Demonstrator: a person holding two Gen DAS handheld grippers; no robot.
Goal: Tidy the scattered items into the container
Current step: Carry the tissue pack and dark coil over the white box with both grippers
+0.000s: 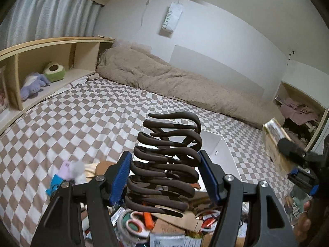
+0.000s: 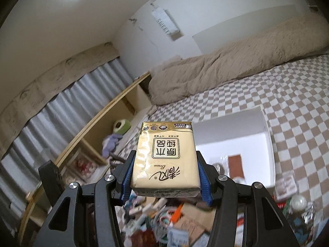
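Your left gripper (image 1: 165, 177) clamped the hair claw (image 1: 164, 162), your right gripper (image 2: 165, 177) the tissue pack (image 2: 165, 156); releasing squarely above the white box (image 2: 236, 138) ahead suited both.

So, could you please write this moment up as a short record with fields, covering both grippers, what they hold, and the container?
left gripper: shut on a dark brown wavy hair claw, held upright
right gripper: shut on a beige tissue pack, printed face up
container: white box on the checkered bedsheet, ahead of both grippers; already has a few things inside
still scattered: clutter pile below the grippers, including scissors
background: beige blanket along the wall
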